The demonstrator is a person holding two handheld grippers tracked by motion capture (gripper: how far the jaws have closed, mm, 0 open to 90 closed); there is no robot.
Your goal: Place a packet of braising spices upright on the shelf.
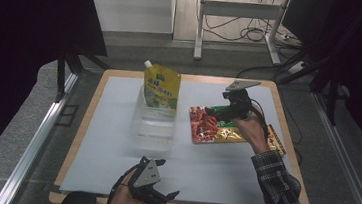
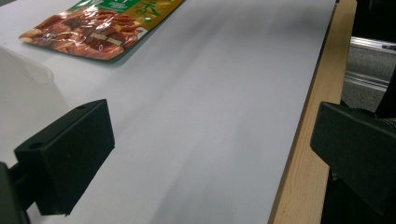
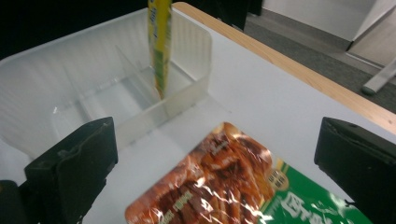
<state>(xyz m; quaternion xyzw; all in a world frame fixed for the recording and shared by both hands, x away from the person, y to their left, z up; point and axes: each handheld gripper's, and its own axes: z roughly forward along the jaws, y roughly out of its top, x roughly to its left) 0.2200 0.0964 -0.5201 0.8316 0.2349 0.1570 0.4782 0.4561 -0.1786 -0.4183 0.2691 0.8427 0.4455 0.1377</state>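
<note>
A flat snack packet printed red, green and gold lies on the white sheet, right of centre; it also shows as the packet and the packet. My right gripper hovers just over its left end, open, jaws wide with nothing between them. A clear plastic bin with a divider stands mid-table, and a yellow pouch stands upright in its far part; the pouch is seen edge-on. My left gripper rests near the front edge, open and empty.
The white sheet covers a wooden table whose edge runs beside my left gripper. Metal rails flank the table. A desk frame and cables stand on the floor beyond. The bin's wall is left of my left gripper.
</note>
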